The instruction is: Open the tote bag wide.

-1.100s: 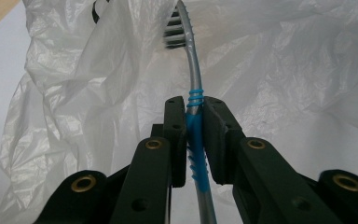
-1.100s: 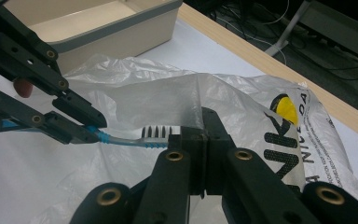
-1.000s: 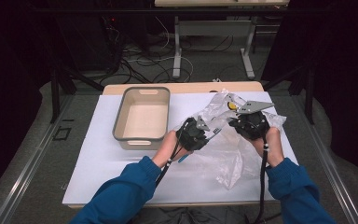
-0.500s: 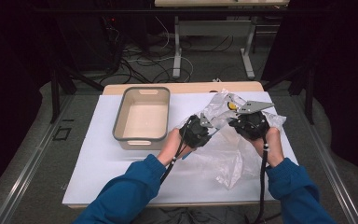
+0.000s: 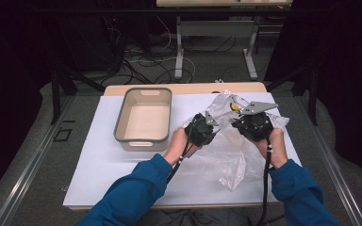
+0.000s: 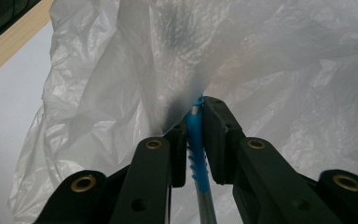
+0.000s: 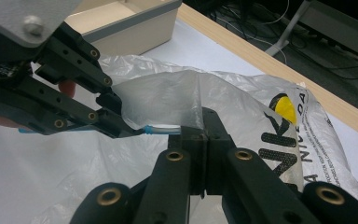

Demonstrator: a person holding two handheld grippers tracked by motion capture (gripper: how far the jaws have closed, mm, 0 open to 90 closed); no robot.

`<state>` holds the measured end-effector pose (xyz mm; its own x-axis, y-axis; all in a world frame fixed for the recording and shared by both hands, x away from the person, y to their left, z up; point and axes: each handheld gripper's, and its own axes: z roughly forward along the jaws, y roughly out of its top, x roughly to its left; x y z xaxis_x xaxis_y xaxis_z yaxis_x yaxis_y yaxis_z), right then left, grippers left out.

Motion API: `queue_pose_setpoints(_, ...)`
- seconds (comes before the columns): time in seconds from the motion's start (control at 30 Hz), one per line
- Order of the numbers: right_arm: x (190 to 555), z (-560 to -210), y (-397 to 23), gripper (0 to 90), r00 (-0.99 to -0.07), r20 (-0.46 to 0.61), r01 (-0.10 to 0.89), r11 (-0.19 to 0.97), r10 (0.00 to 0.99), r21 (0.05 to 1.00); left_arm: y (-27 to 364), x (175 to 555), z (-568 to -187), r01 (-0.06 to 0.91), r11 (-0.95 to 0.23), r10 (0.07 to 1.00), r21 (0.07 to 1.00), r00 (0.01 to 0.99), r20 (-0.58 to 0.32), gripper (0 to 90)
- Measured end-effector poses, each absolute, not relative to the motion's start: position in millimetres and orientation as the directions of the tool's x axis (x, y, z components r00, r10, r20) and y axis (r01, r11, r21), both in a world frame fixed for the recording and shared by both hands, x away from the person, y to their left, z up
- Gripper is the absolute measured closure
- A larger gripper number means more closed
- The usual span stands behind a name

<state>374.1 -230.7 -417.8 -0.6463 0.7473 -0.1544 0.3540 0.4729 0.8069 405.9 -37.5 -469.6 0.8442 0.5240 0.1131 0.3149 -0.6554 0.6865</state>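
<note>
In the high view the clear plastic bag (image 5: 235, 155) lay crumpled on the white sheet (image 5: 99, 165) covering the table, right of centre of the frame, its upper end lifted between the two grippers. The left gripper (image 5: 202, 129) sat at centre frame, just left of the bag's raised edge; the right gripper (image 5: 252, 125) sat to its right, near the bag's upper part, grey plate on top. Both were touching the bag film.

Left gripper view: jaws nearly pressed together, pinching a blue zip tie (image 6: 198, 154) that ran up the middle of the frame between the pads; the bag (image 6: 242, 60) spread across the upper frame, bunching right at the jaw tips.

Right gripper view: right gripper (image 7: 204, 135) jaws pressed together at lower centre, clamped on a fold of the bag (image 7: 168, 100), with the zip tie's end (image 7: 161, 129) meeting them from the left. The left gripper (image 7: 116, 116) came in from the left of the frame, its jaw tips on the same tie. Black print and a yellow spot (image 7: 282, 106) showed on the bag at right.

A grey-rimmed beige tub (image 5: 143, 120) stood on the sheet left of centre in the high view, just beside the left gripper and apart from the bag.
</note>
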Motion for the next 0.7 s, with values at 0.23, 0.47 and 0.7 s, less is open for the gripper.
queue_pose_setpoints(0.23,374.3,-418.9,-229.9,90.0,-0.650,-0.147,0.359,0.472,0.745,0.805,-40.1,411.1,-473.0,0.333,-0.640,0.554,0.692,0.824,0.116,80.1)
queue_pose_setpoints(0.47,374.2,-419.3,-229.2,90.0,-0.653,-0.151,0.358,0.479,0.742,0.802,-41.2,417.1,-475.5,0.358,-0.612,0.588,0.705,0.802,0.104,80.1)
queue_pose_setpoints(0.7,374.4,-420.5,-227.8,90.0,-0.653,-0.149,0.364,0.480,0.742,0.798,-41.9,424.9,-477.8,0.380,-0.573,0.630,0.726,0.771,0.093,80.1)
